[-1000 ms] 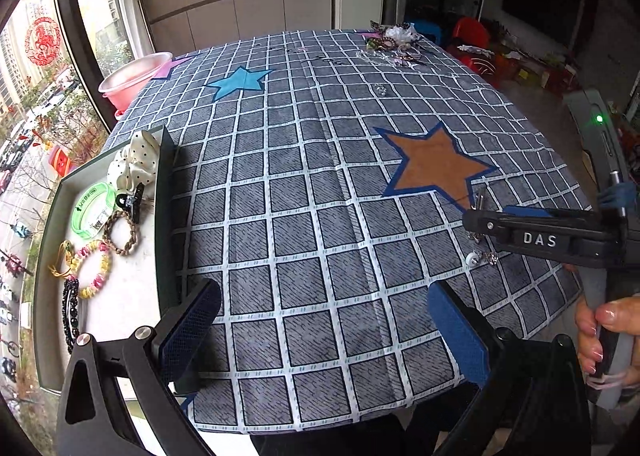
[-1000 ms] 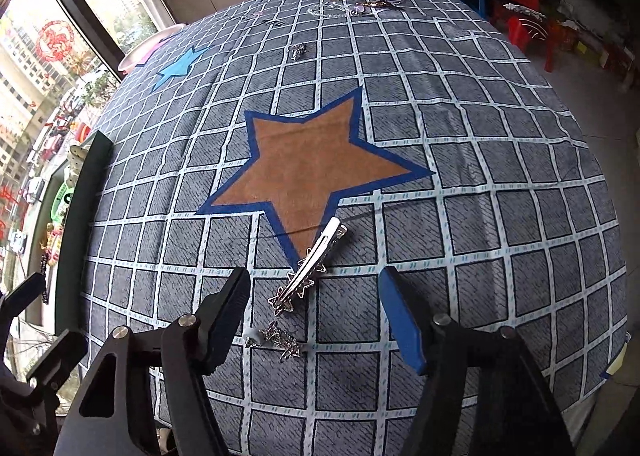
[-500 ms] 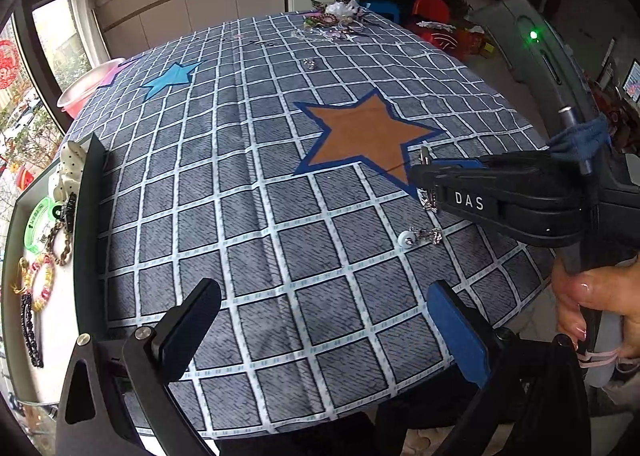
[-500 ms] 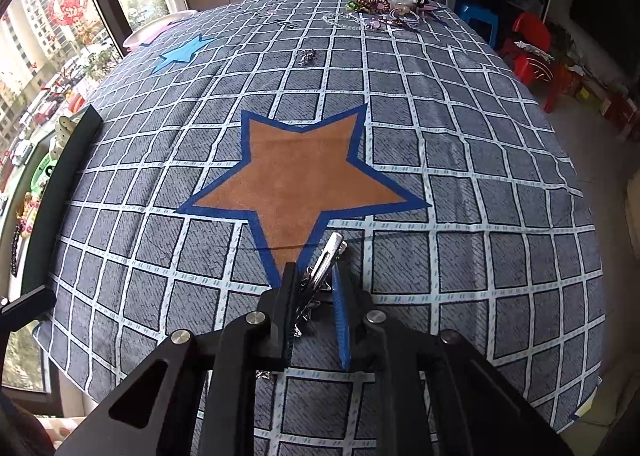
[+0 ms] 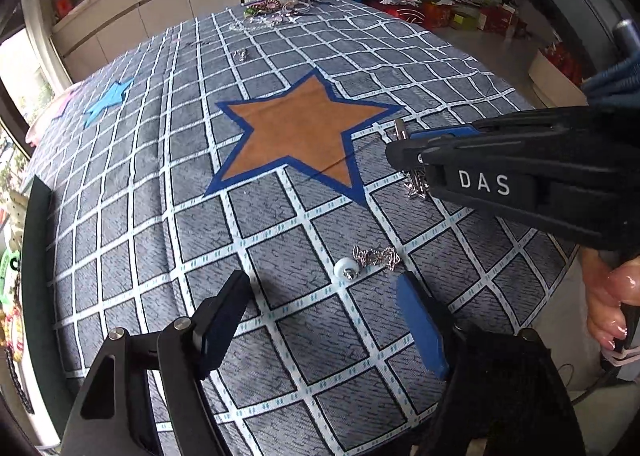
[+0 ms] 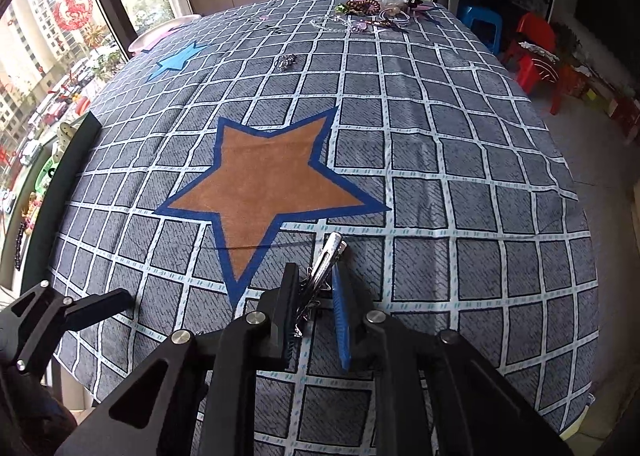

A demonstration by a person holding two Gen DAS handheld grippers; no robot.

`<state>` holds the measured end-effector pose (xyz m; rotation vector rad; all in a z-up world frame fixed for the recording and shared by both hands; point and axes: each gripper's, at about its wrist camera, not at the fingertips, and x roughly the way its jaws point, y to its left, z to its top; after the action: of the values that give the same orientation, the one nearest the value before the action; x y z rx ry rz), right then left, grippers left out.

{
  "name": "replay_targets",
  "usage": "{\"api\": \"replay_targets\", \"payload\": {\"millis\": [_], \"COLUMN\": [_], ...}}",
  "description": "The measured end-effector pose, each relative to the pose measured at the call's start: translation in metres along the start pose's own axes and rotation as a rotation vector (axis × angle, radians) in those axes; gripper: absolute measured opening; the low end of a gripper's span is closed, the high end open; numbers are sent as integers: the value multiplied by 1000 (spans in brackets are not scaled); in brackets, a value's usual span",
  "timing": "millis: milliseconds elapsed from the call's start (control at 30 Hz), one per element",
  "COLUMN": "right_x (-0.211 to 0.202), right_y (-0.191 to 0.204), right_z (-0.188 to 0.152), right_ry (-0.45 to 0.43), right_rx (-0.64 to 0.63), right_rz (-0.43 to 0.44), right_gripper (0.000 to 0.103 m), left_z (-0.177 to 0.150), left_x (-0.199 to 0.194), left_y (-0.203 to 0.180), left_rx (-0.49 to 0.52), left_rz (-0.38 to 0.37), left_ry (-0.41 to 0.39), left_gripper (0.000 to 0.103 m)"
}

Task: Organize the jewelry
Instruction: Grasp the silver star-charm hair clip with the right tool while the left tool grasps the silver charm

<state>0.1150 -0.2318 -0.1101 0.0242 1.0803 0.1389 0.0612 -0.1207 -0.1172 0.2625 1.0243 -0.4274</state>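
Observation:
My right gripper (image 6: 316, 292) is shut on a silver hair clip (image 6: 329, 258) with star charms, just below the orange star on the checked cloth; the clip's tip sticks out forward. In the left wrist view the right gripper (image 5: 404, 152) comes in from the right with the clip (image 5: 400, 129). My left gripper (image 5: 324, 304) is open and empty, low over the cloth, with a white bead and silver chain charm (image 5: 366, 261) lying just ahead between its fingers. A dark tray (image 6: 76, 160) with bracelets sits at the left edge.
A pile of jewelry (image 6: 380, 6) lies at the table's far end, with a small silver piece (image 6: 285, 62) nearer. A pink bowl (image 6: 160, 34) stands at the far left. Red and blue stools (image 6: 532, 52) stand beyond the table.
My right gripper closed on the hair clip and lifted it slightly. My left gripper swung right and forward, from the tray toward the bead charm.

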Motion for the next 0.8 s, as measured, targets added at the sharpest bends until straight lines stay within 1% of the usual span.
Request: {"api": "replay_targets", "payload": {"millis": [67, 133, 233, 267, 333, 367, 400, 633, 800], "right_x": [0, 1, 1, 1, 1, 1, 1, -2, -11], "right_y": [-1, -1, -2, -3, -3, -3, -4, -4, -2], "right_z": [0, 0, 1, 2, 2, 2, 2, 1, -1], "right_ry": [1, 2, 3, 3, 5, 4, 4, -7, -27], "right_rx": [-1, -5, -3, -2, -2, -2, -3, 11, 23], "right_rz": [8, 10, 15, 18, 21, 23, 23, 26, 57], "right_gripper": [18, 18, 18, 18, 18, 18, 18, 17, 17], "left_z": [3, 4, 6, 7, 8, 9, 9, 5, -1], "left_x": [2, 2, 1, 0, 0, 0, 0, -7, -21], "left_y": [-2, -6, -10, -12, -13, -13, -11, 9, 23], "left_rx": [12, 27, 58, 68, 80, 80, 73, -32, -89], "left_rz": [-15, -24, -45, -51, -61, -67, -78, -119, -120], "left_ry": [0, -12, -25, -31, -36, -36, -35, -23, -44], "left_gripper": [82, 74, 57, 44, 29, 22, 19, 19, 19]}}
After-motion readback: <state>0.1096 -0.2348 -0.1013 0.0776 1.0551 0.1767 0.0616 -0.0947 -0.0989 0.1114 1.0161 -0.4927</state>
